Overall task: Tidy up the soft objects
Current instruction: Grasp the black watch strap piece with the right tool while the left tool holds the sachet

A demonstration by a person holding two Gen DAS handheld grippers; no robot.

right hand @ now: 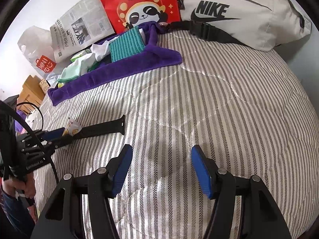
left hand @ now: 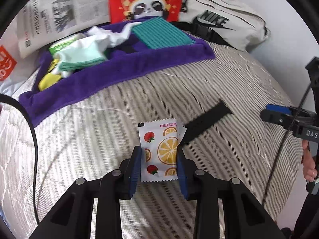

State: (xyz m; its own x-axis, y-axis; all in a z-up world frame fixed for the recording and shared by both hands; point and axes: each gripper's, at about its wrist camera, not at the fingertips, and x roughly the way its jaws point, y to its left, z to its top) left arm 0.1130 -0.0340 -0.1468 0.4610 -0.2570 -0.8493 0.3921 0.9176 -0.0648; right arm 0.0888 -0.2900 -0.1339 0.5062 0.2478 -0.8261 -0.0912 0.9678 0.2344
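Here the left gripper [left hand: 159, 157] pinches a white sachet [left hand: 159, 151] printed with orange slices and strawberries, while the right gripper's [right hand: 161, 167] jaws stand spread.

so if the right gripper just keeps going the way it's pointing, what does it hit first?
Most likely the bare striped bedcover. The right gripper is open with nothing between its fingers and angles down at the bed; nothing lies in that line. Depth is hard to judge.

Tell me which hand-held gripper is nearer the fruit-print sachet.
Left. The left hand-held gripper has the sachet between its fingers; the right hand-held gripper hovers apart over bare striped bedding.
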